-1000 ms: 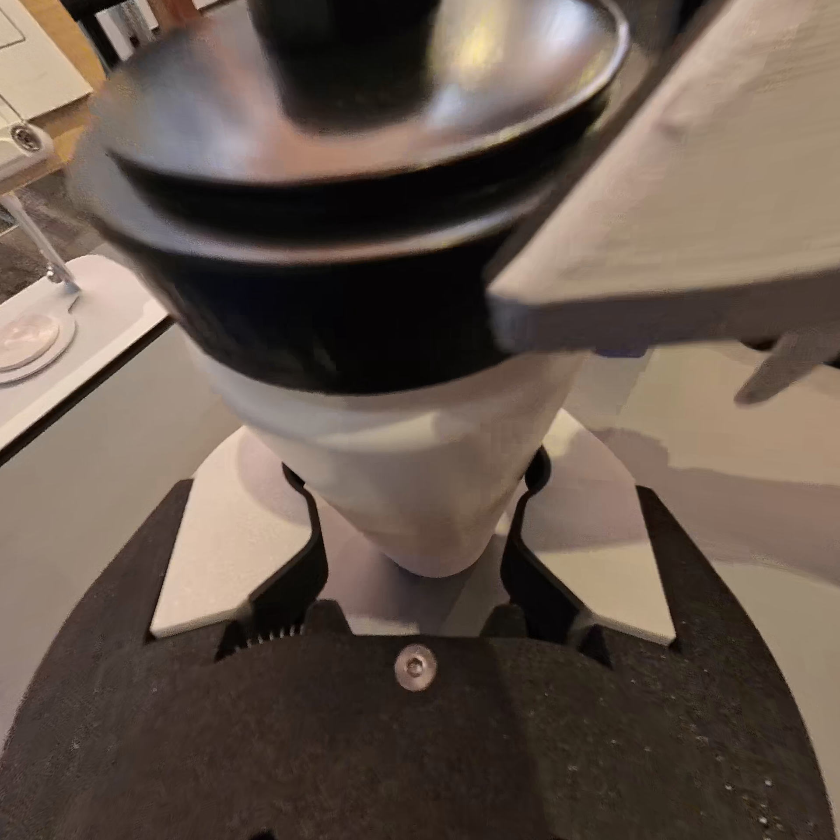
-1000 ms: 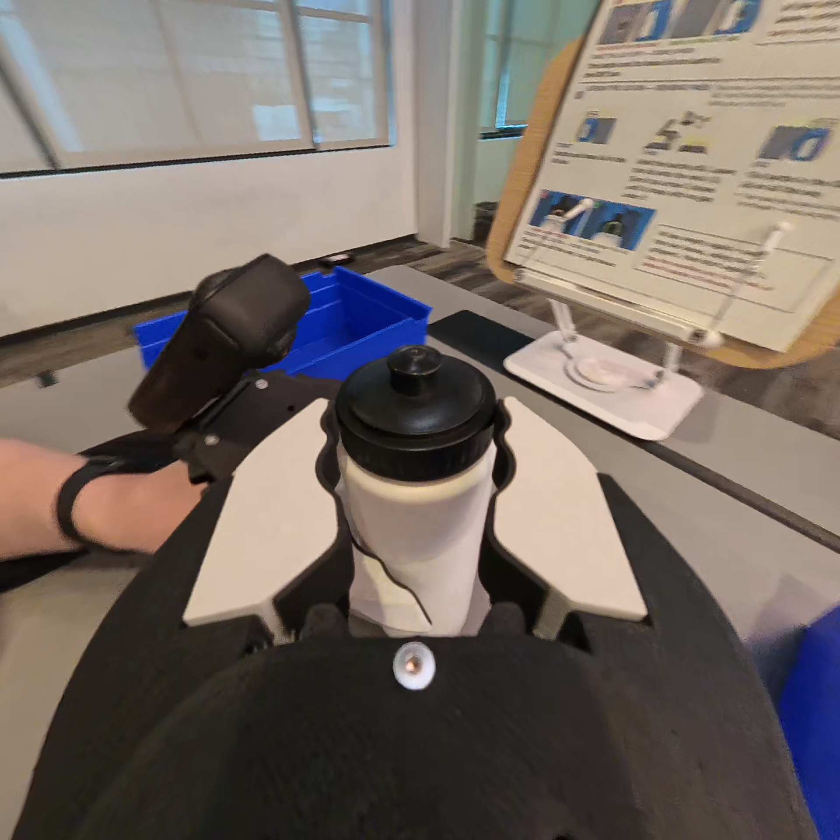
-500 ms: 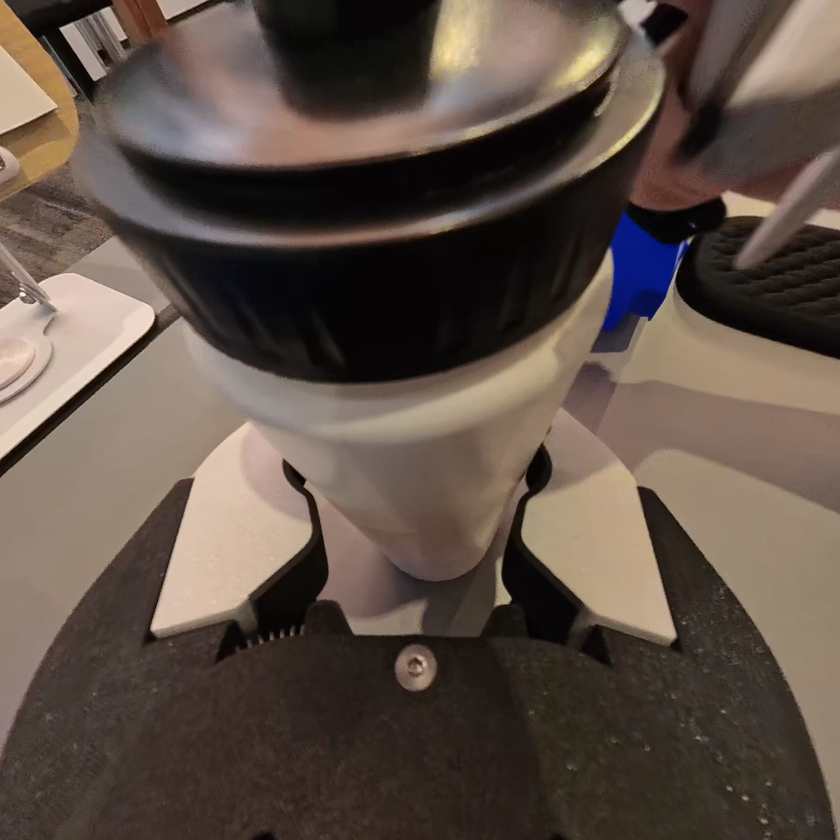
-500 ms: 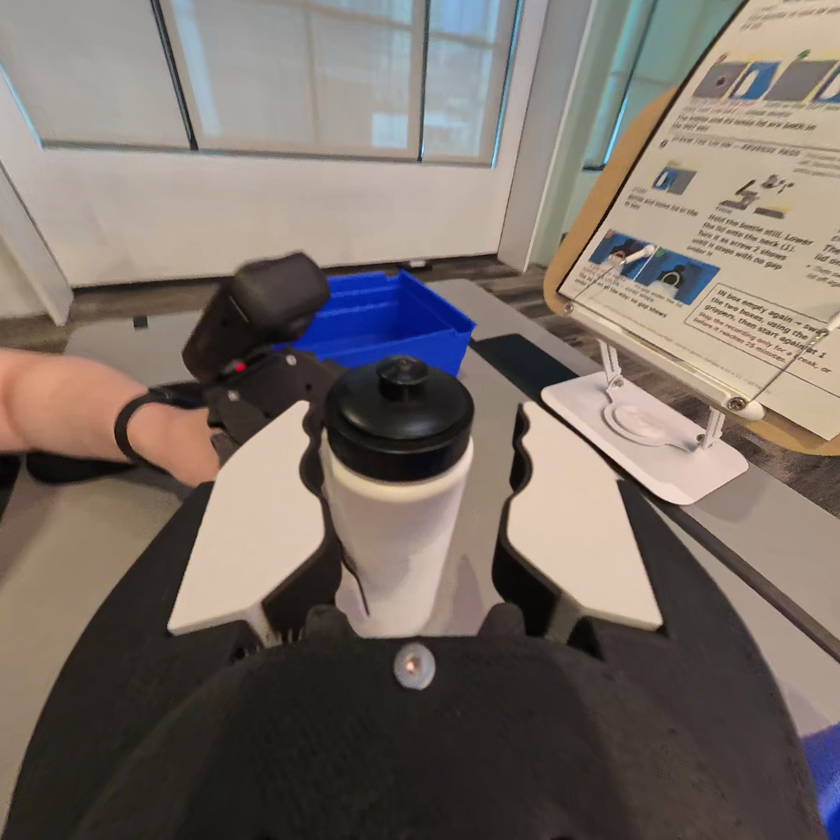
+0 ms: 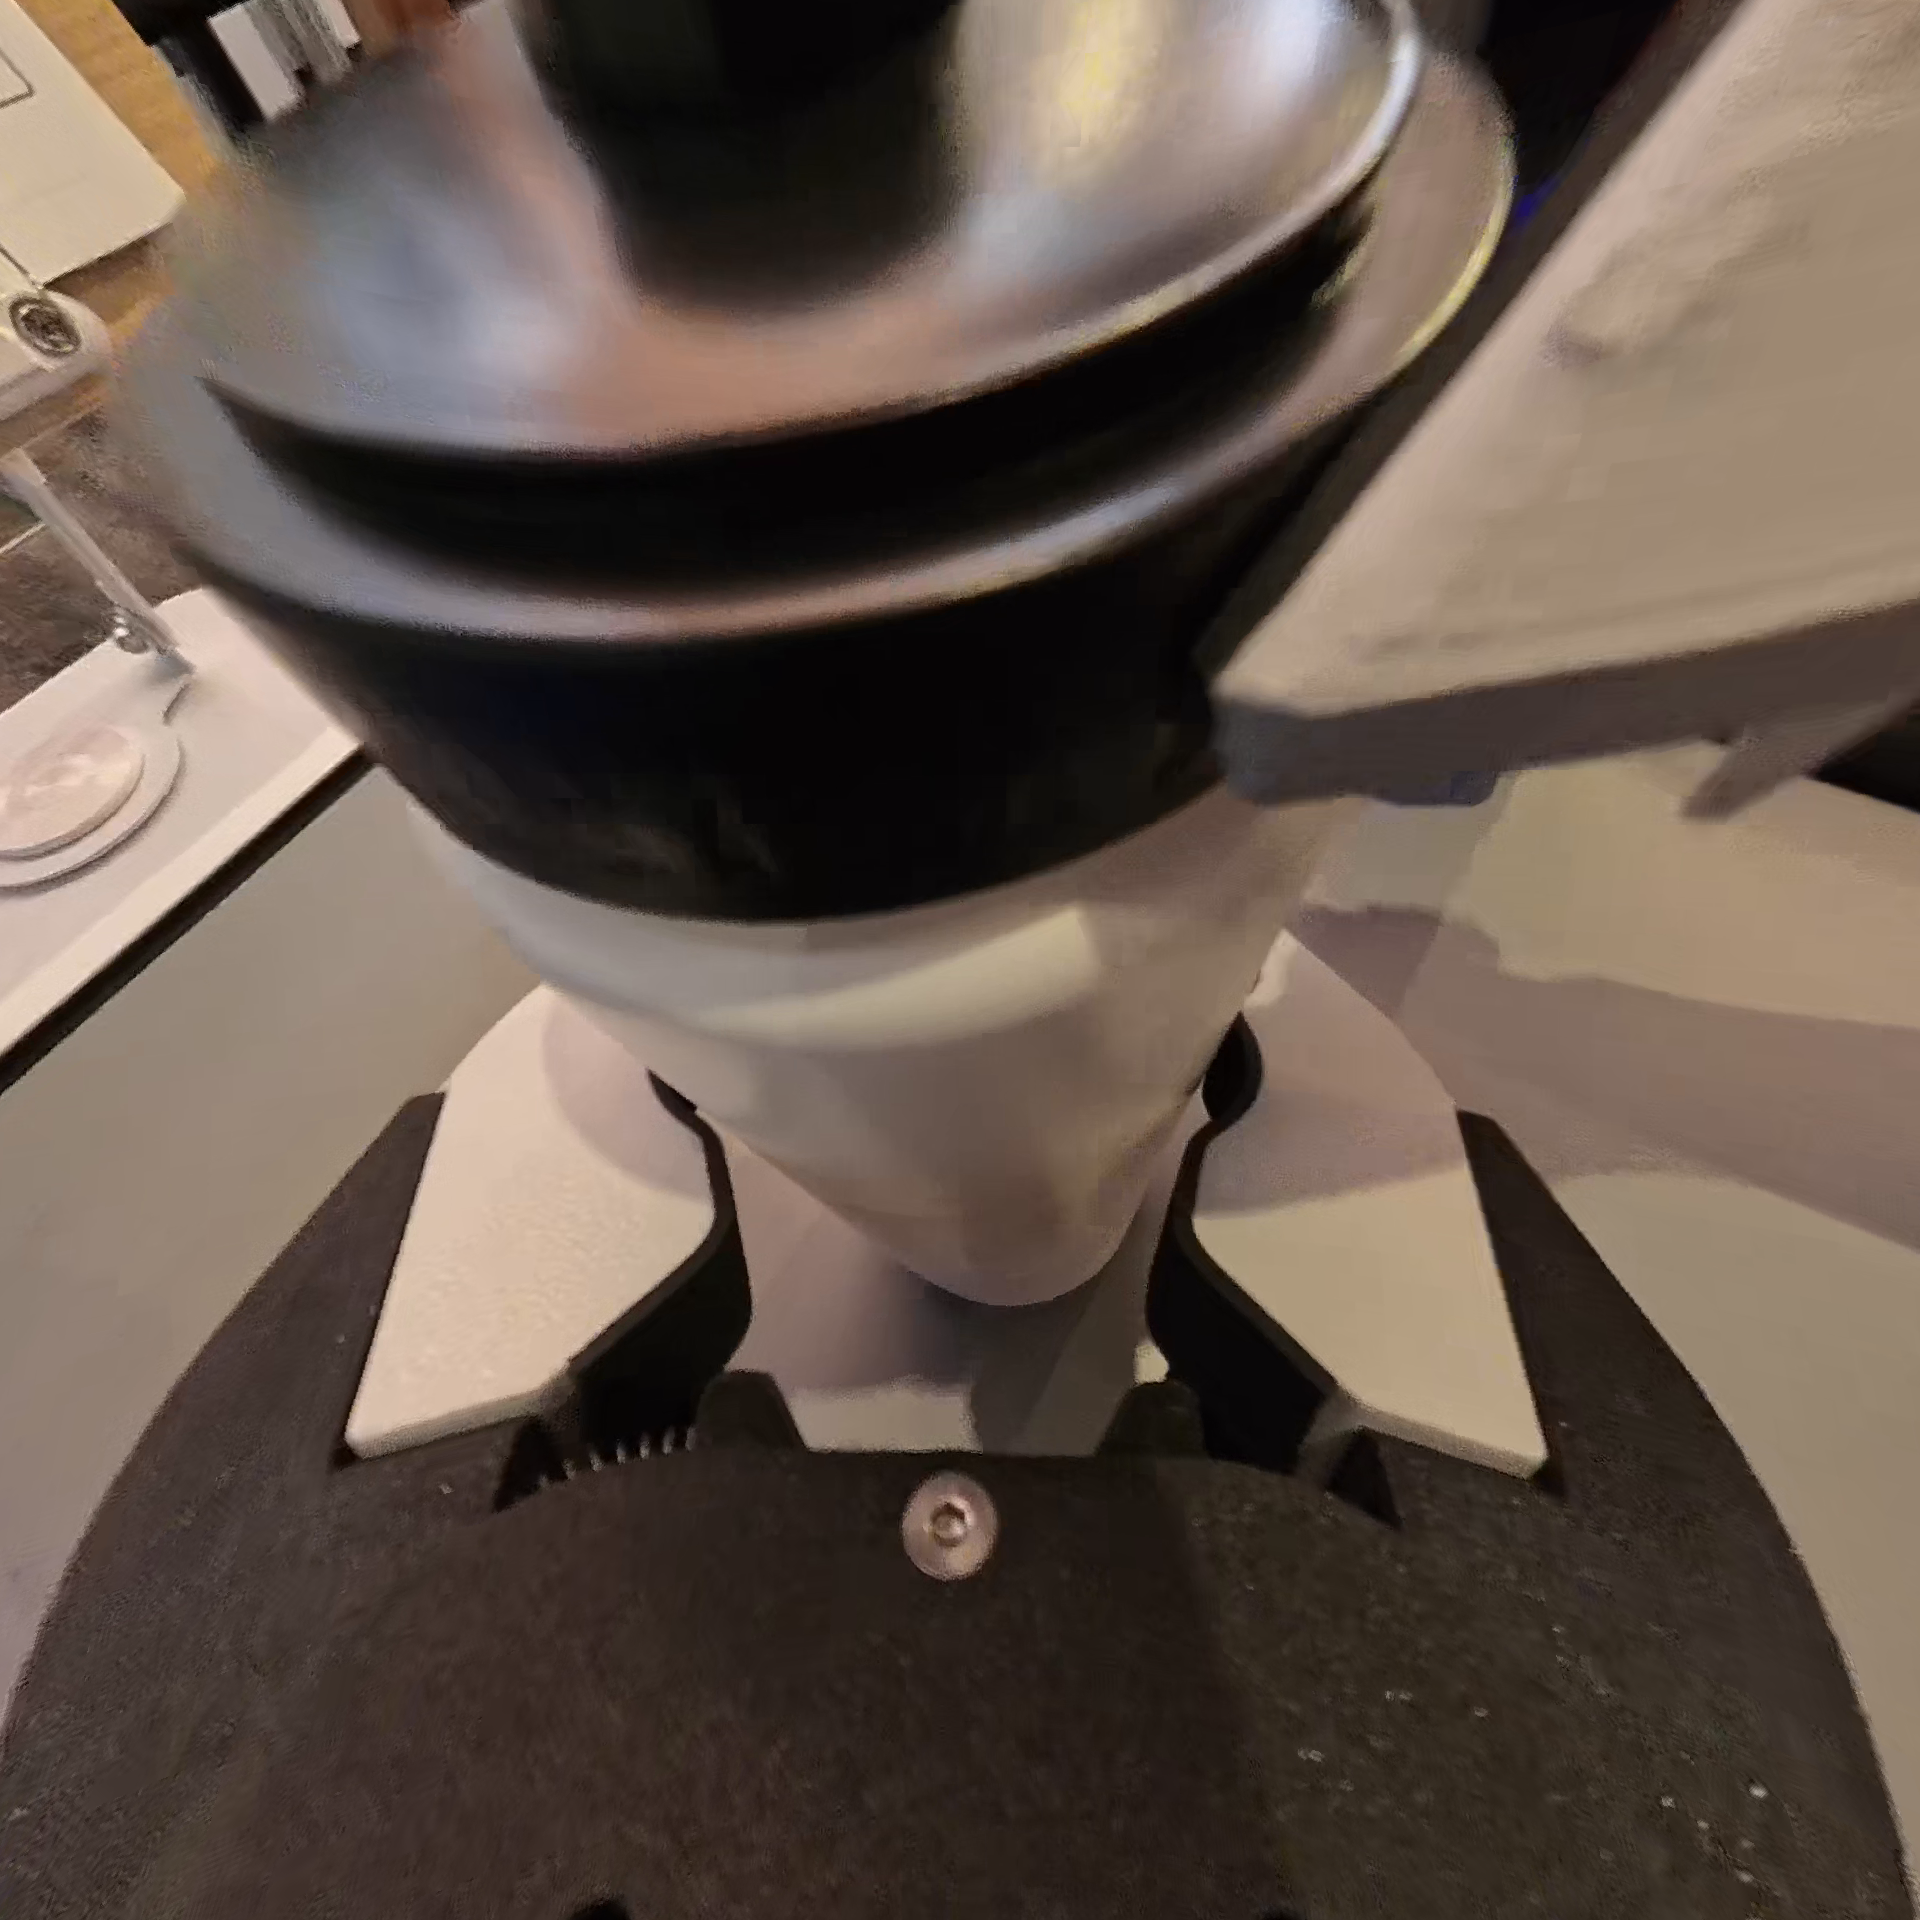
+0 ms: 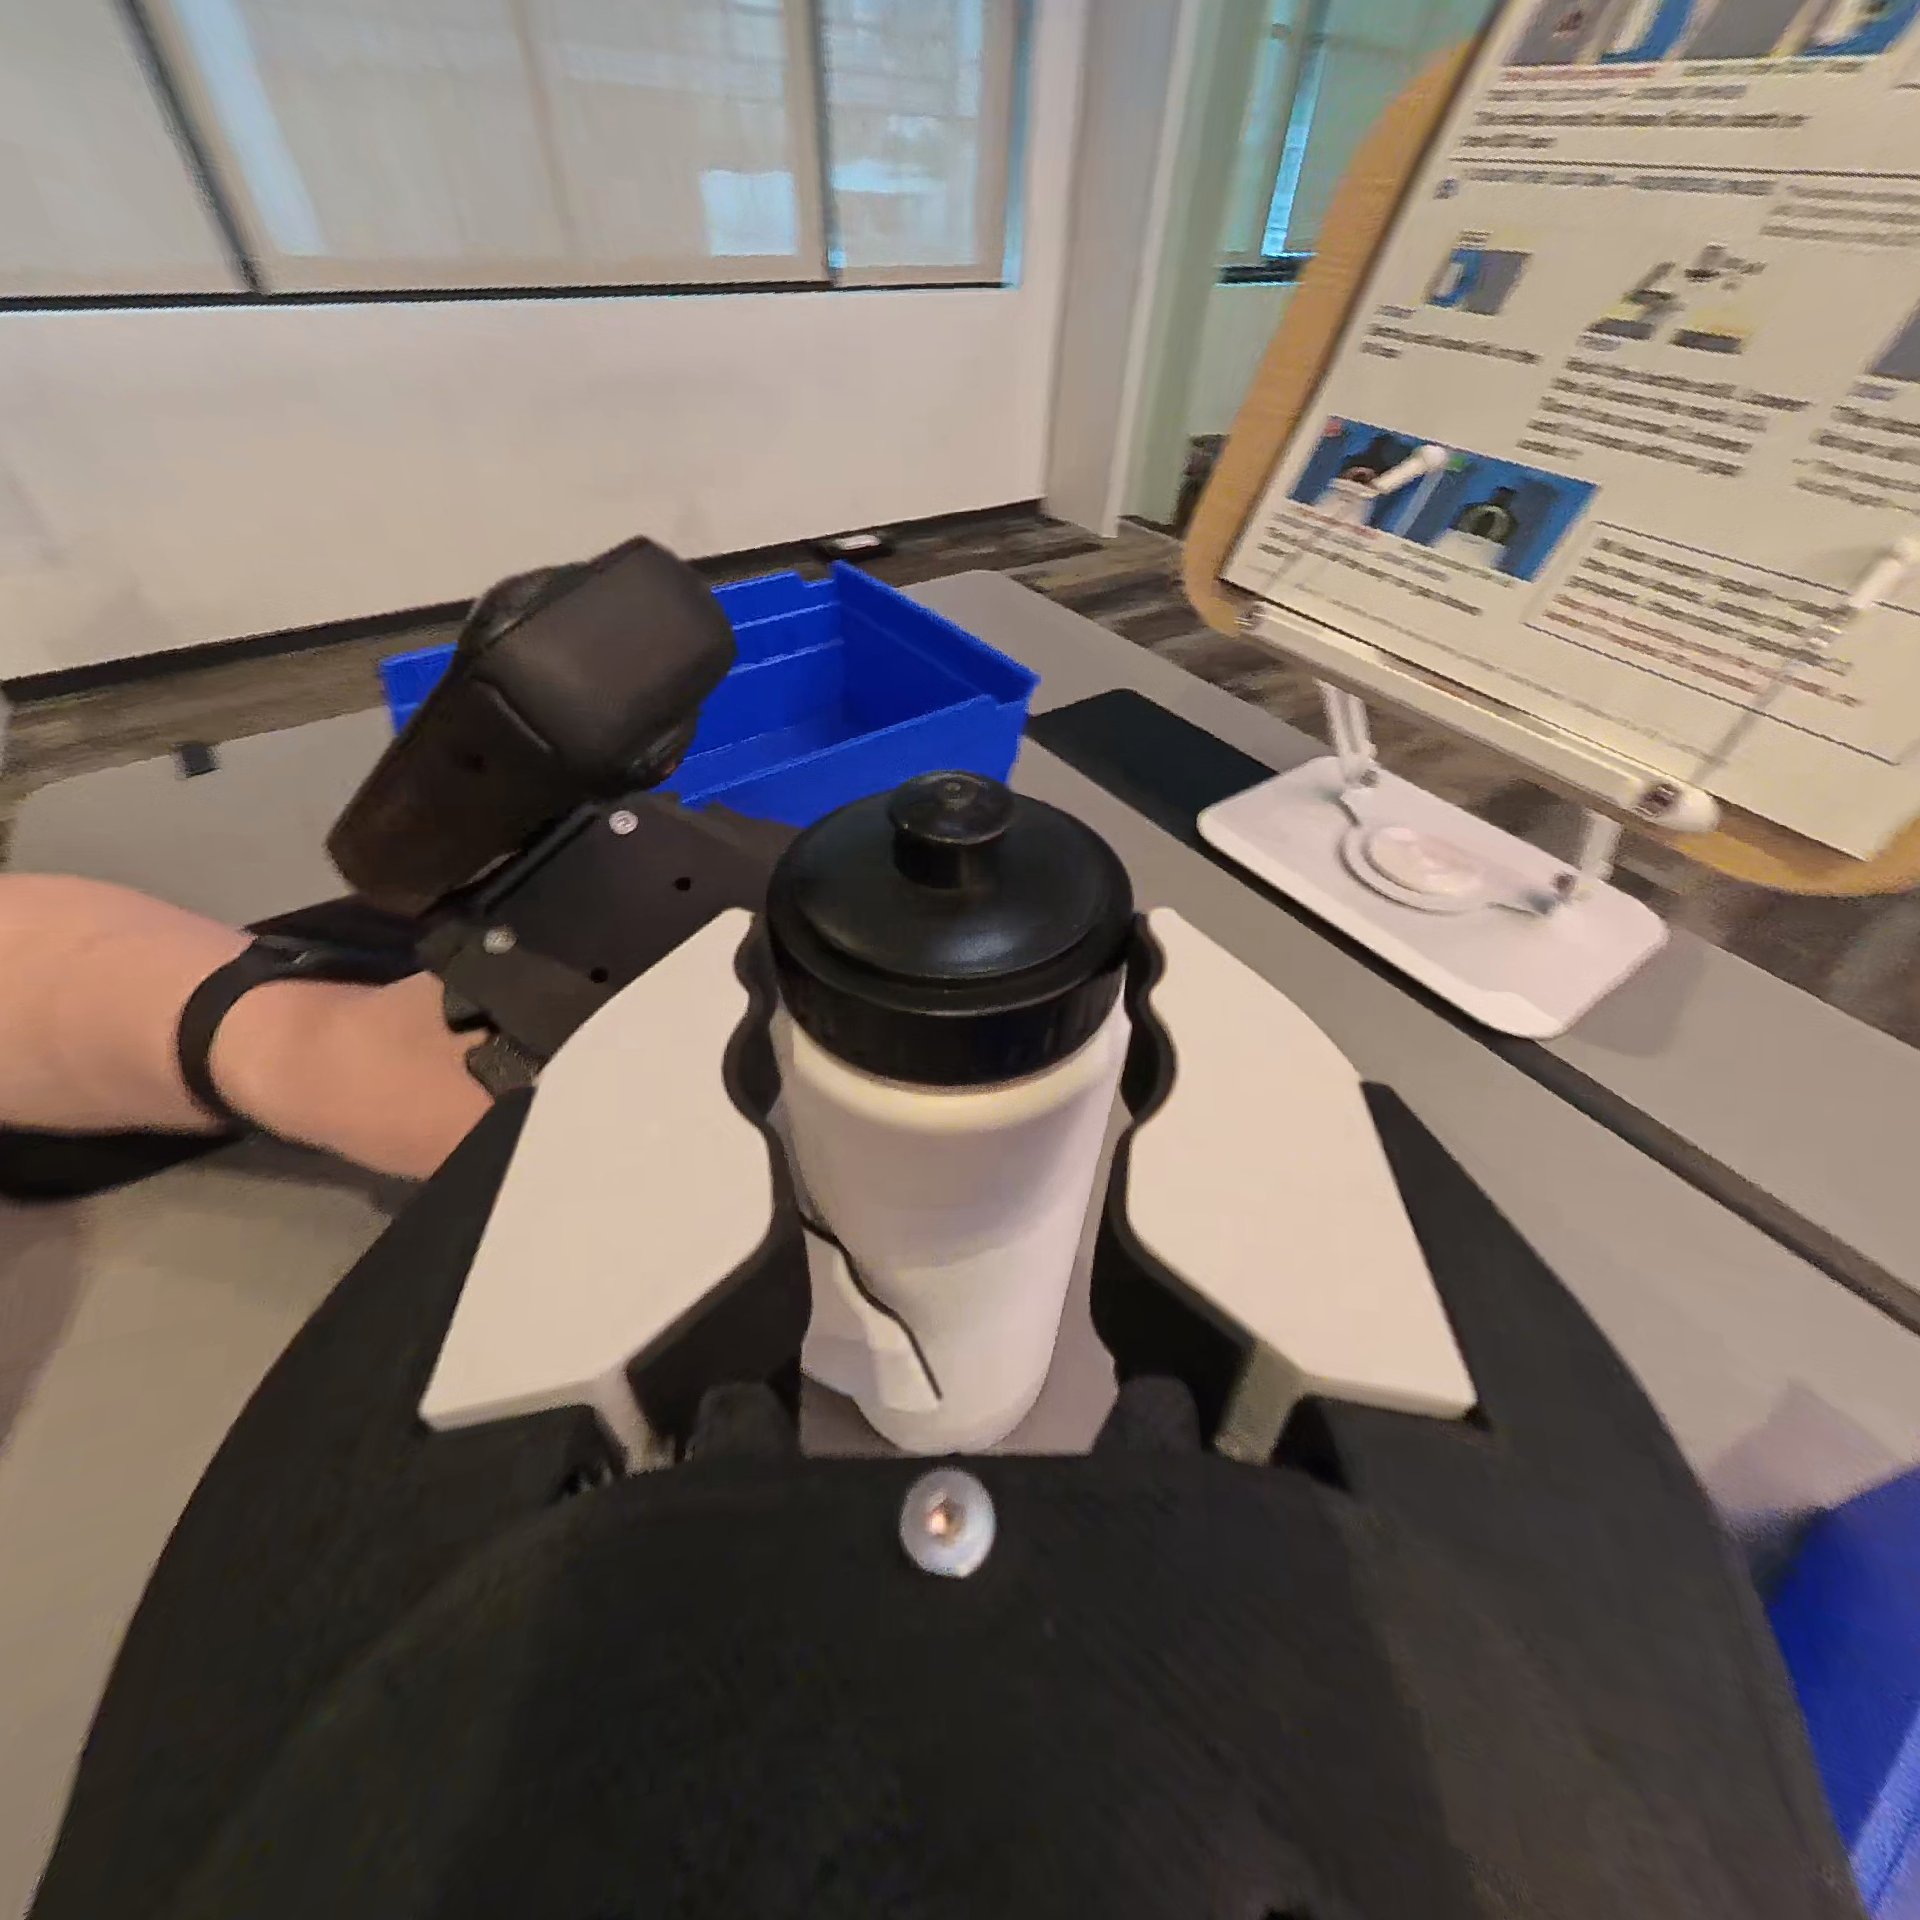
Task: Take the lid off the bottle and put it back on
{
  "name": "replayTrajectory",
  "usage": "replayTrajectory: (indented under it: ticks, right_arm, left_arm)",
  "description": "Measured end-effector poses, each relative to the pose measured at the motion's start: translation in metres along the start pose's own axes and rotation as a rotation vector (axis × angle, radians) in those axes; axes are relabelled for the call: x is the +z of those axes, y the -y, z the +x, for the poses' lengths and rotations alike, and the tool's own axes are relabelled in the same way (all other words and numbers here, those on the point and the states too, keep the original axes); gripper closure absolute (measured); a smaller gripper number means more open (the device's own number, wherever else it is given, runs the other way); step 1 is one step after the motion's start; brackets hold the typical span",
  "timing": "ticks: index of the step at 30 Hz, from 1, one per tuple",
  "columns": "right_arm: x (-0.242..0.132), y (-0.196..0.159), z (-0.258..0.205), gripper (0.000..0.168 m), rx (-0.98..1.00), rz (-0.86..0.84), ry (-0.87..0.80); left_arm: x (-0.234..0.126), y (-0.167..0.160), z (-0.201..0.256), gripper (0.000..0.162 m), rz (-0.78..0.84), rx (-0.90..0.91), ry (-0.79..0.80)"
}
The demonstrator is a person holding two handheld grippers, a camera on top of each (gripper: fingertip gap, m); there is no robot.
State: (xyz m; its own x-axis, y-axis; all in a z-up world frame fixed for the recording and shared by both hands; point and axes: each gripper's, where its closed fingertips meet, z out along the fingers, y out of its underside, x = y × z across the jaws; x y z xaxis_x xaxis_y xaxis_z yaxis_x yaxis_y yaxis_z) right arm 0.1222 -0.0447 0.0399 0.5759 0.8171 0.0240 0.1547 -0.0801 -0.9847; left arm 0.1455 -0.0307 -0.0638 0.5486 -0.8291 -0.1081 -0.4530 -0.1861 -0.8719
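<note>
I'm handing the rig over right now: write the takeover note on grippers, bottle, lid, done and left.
Left gripper: shut on the white bottle's lower body, holding it upright on the grey table.
Right gripper: jaws either side of the black lid, closed on its ribbed rim.
Lid sits fully on the bottle; no gap shows.
Done or left: the pictures cannot say whether this is before unscrewing or after refitting. Check before turning.

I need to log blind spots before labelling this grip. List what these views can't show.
- Left wrist view: lid top blurred, cut off by the upper edge.
- Left wrist view: bottle base hidden behind the left gripper.
- Right wrist view: whether the right gripper jaws press the lid, unclear.
- Right wrist view: stand sheet blurred.
</note>
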Motion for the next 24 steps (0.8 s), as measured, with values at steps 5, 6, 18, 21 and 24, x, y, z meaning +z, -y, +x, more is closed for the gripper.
replayTrajectory:
  ticks: [5, 6, 18, 21, 24]
  right_arm:
    - [0.002, 0.001, 0.002, 0.101, 0.018, 0.028, -0.25]
    - [0.002, 0.001, 0.001, 0.101, 0.008, 0.034, -0.255]
    - [-0.007, 0.002, 0.008, 0.092, -0.034, 0.012, 0.258]
    - [-0.002, 0.0, 0.003, 0.102, -0.069, 0.0, 0.297]
    - [-0.002, -0.001, 0.004, 0.103, -0.043, 0.001, 0.274]
  left_arm:
    - [0.001, 0.0, -0.004, 0.065, -0.001, -0.005, 0.029]
    - [0.0, 0.0, -0.005, 0.065, 0.001, -0.005, 0.029]
    - [0.003, 0.002, 0.0, 0.065, 0.034, 0.025, -0.049]
    - [0.004, 0.003, 0.002, 0.065, 0.039, 0.03, -0.064]
    - [0.004, 0.003, 0.001, 0.065, 0.039, 0.027, -0.061]
